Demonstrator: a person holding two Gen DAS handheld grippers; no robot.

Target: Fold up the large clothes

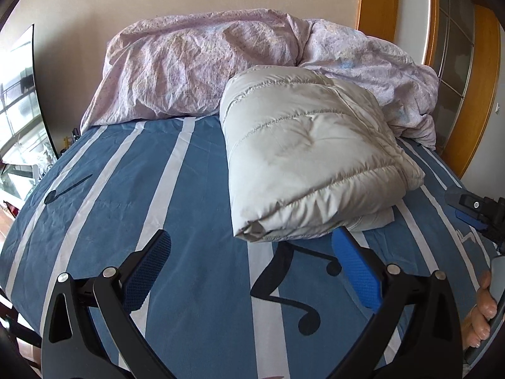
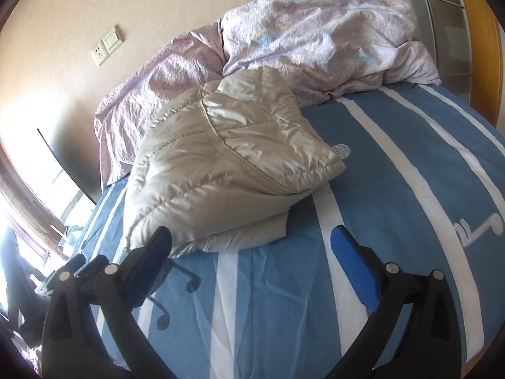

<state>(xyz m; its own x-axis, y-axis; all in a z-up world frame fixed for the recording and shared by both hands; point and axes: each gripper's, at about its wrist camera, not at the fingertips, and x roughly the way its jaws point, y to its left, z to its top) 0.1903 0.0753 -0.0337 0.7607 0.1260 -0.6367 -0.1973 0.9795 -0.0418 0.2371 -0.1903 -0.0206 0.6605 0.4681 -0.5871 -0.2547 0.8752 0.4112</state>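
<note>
The folded puffer jacket [image 1: 312, 158], pale grey-beige and quilted, lies on the bed [image 1: 176, 221] as a thick bundle. In the left wrist view its long axis runs from lower left to upper right of the frame, one rolled corner pointing down toward the camera and the far end resting against the crumpled lilac duvet [image 1: 202, 66] at the top of the frame. In the right wrist view the bundle sits in the middle left, layers stacked, a flat lower layer poking out at its near edge.

The left hand-held gripper [image 1: 252, 271] stands wide apart with nothing between its blue pads — the right fingertip is just at the jacket's near edge. The right hand-held gripper [image 2: 252, 265] is likewise spread wide and empty, over the blue-and-white striped sheet [image 2: 378, 221]. No container is in view.
</note>
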